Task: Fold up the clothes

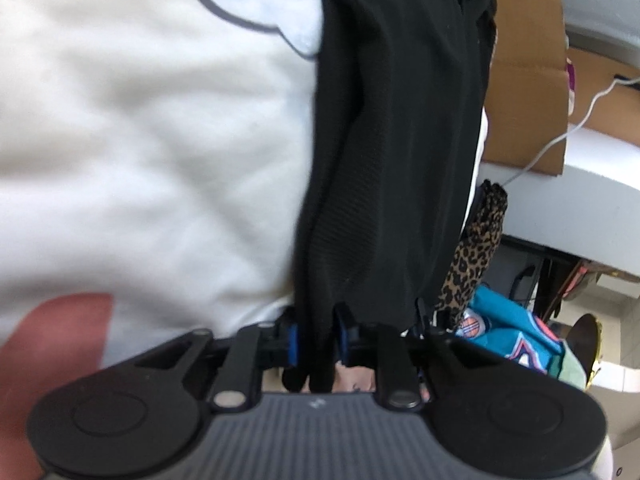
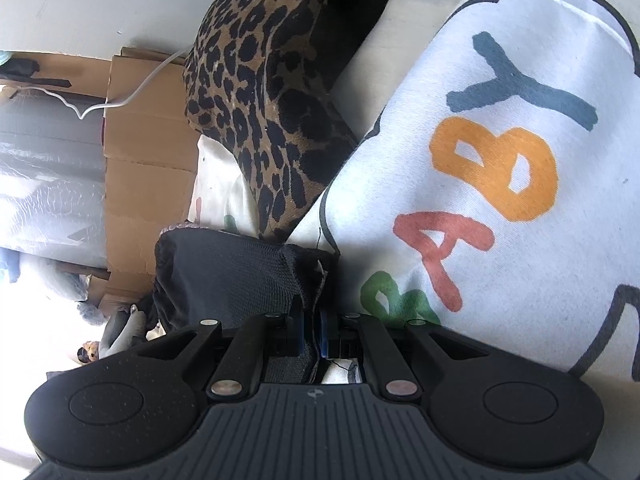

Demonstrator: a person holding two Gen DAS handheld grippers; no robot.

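While each gripper clamps it, black garment (image 1: 392, 152) between left gripper (image 1: 316, 338) and right gripper (image 2: 312, 334), over printed white cloth (image 2: 500, 184)

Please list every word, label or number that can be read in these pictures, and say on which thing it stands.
"BABY" in coloured letters, first B partly hidden: on the white cloth.
Patch on the teal garment: too blurred to read.
Small mark on each gripper body: not legible.
Nothing else readable.

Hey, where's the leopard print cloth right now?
In the right wrist view the leopard print cloth lies top centre, between the cardboard box and the white BABY cloth, above the black garment held in the right gripper.
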